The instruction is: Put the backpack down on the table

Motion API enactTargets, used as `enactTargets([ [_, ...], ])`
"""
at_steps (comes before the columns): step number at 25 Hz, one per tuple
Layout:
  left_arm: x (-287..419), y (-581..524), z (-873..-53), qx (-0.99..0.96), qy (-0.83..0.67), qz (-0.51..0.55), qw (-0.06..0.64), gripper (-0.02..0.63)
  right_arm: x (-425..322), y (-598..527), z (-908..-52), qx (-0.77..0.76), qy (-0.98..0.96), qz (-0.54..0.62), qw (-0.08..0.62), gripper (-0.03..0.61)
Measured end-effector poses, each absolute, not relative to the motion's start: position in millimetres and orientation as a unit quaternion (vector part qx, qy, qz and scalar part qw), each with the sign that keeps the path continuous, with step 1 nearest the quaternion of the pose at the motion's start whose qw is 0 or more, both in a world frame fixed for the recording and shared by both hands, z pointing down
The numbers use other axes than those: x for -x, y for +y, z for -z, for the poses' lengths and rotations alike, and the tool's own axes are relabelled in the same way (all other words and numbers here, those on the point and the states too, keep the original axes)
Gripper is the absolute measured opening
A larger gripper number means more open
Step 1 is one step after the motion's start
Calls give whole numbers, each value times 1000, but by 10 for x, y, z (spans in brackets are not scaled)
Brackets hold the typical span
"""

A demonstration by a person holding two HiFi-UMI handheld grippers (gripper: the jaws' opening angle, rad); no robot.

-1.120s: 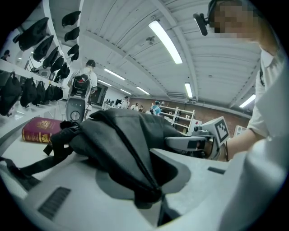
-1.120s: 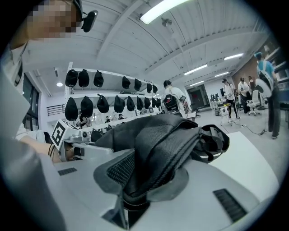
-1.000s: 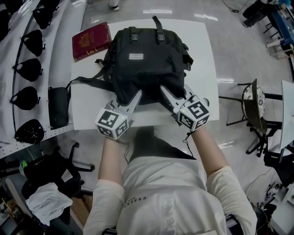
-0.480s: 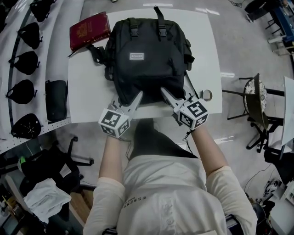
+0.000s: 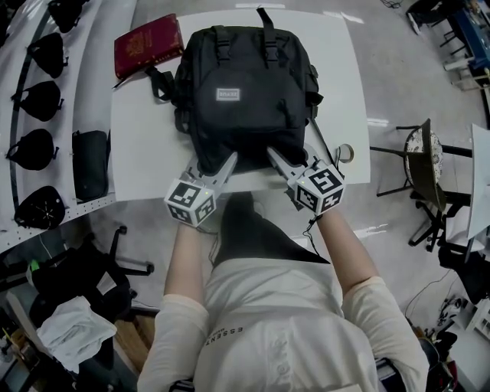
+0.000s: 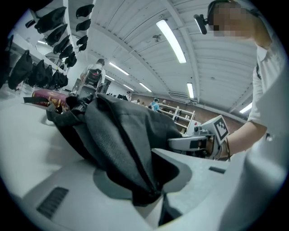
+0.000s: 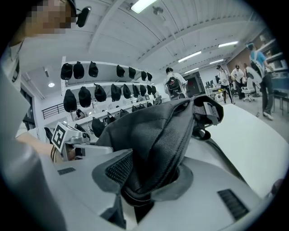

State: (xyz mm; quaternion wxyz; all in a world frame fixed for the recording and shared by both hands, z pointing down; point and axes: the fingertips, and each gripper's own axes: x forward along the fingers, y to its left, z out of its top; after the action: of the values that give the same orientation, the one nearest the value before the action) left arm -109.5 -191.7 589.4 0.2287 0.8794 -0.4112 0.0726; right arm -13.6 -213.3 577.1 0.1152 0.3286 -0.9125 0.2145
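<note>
Lying flat mid-table in the head view, the backpack [image 5: 245, 84] has a red book [image 5: 147, 44] at its 10 o'clock on the white table [image 5: 145, 153]. The left gripper [image 5: 222, 164] meets its bottom edge at 7 o'clock, the right gripper [image 5: 279, 159] at 5.

In the left gripper view, the jaws are opening with a black fabric fold filling the gap. In the right gripper view, the jaws are likewise opening around a mesh-backed fold.

The backpack looks soft, floppy and fairly light, so the handle [image 5: 264, 19] at 12 o'clock or a bunched seam would give the surest hold.

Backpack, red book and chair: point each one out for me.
backpack [image 5: 245, 65]: head view, on its front panel.
book [image 5: 148, 44]: head view, on the middle of its red cover.
chair [image 5: 419, 164]: head view, on its patterned cushion.
</note>
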Motion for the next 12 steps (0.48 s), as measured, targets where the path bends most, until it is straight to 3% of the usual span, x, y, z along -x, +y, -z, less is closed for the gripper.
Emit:
enactTargets([
  [3, 1108, -1904, -5902, -874, -420, -75, 233, 116, 107, -2127, -5789, -340, -907, -219, 118, 154],
  [8, 1312, -1857, -5968, -829, -481, -85, 271, 249, 47, -2076, -5810, -369, -893, -212, 147, 233],
  [12, 1464, -1780, -5893, -811, -521, -87, 252, 282, -156, -2101, -5705, -430, -868, -204, 142, 255],
])
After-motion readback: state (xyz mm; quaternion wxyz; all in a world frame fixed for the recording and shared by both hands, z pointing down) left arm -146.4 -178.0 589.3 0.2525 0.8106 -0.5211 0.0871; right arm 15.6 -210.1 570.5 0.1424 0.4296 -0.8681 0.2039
